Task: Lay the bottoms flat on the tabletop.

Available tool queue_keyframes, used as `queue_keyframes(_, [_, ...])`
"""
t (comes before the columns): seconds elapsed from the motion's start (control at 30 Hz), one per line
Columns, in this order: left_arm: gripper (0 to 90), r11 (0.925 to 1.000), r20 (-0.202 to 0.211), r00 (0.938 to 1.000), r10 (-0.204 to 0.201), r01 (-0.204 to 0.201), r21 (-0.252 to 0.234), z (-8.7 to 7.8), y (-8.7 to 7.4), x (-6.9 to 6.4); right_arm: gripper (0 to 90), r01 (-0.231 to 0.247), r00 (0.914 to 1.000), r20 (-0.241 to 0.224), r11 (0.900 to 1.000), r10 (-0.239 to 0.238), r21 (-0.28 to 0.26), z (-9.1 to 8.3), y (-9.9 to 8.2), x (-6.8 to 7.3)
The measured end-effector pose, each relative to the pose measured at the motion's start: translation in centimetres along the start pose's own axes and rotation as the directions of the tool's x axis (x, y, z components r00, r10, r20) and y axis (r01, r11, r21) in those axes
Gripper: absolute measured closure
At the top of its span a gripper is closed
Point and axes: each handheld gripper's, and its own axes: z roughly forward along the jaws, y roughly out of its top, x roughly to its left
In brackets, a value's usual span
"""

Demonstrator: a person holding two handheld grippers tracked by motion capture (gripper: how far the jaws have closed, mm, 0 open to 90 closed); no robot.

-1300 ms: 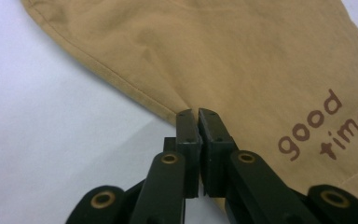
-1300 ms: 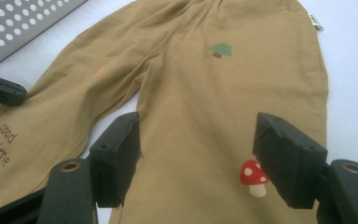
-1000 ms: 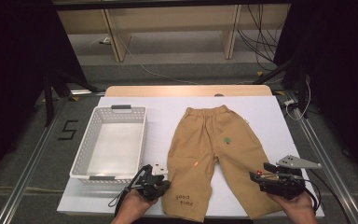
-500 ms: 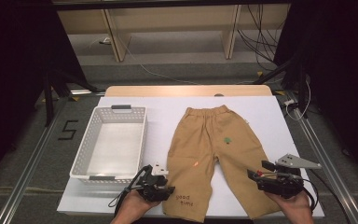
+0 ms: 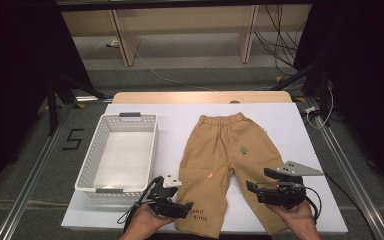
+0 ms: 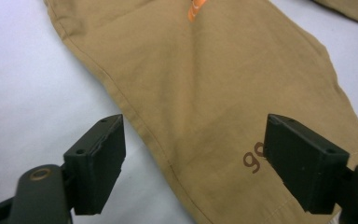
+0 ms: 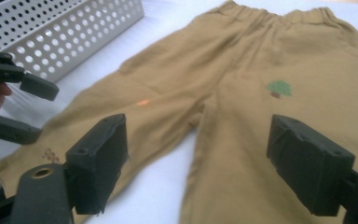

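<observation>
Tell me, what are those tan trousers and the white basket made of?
The trousers look like matte woven cotton: soft creases, stitched seams, gathered elastic waistband. The basket seems moulded plastic with a slight sheen: stiff walls punched with even round holes.

We see the trousers lying flat on the table, waistband at the far side and legs toward us. The basket stands just left of them. Our left hand-held gripper sits at the left leg's hem, our right hand-held gripper over the right leg.
</observation>
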Motion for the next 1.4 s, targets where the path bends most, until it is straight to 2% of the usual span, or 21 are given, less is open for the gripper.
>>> queue_keyframes(0.1, [18.9, 1.0000, 0.000, 1.0000, -0.001, 0.001, -0.007, -0.1, 0.0, -0.1, 20.2, 0.005, 0.9997, -0.022, 0.9999, -0.005, -0.013, 0.6, 0.5, 0.6])
queue_keyframes(0.4, [17.8, 0.9997, 0.000, 0.9999, -0.012, 0.012, -0.019, -0.3, -0.1, -0.1, 18.6, 0.022, 0.9988, -0.043, 0.9994, -0.024, -0.028, 2.5, 2.2, 1.6])
queue_keyframes(1.03, [17.5, 0.9993, -0.003, 0.9997, -0.023, 0.023, -0.030, -0.1, 0.1, -0.1, 18.1, 0.028, 0.9966, -0.077, 0.9995, -0.029, -0.011, 6.3, 5.2, 2.7])
queue_keyframes(1.4, [17.5, 0.9993, -0.007, 0.9997, -0.025, 0.024, -0.030, -0.2, 0.1, 0.0, 18.1, 0.043, 0.9972, -0.062, 0.9985, -0.041, 0.034, 8.7, 6.4, 2.6])
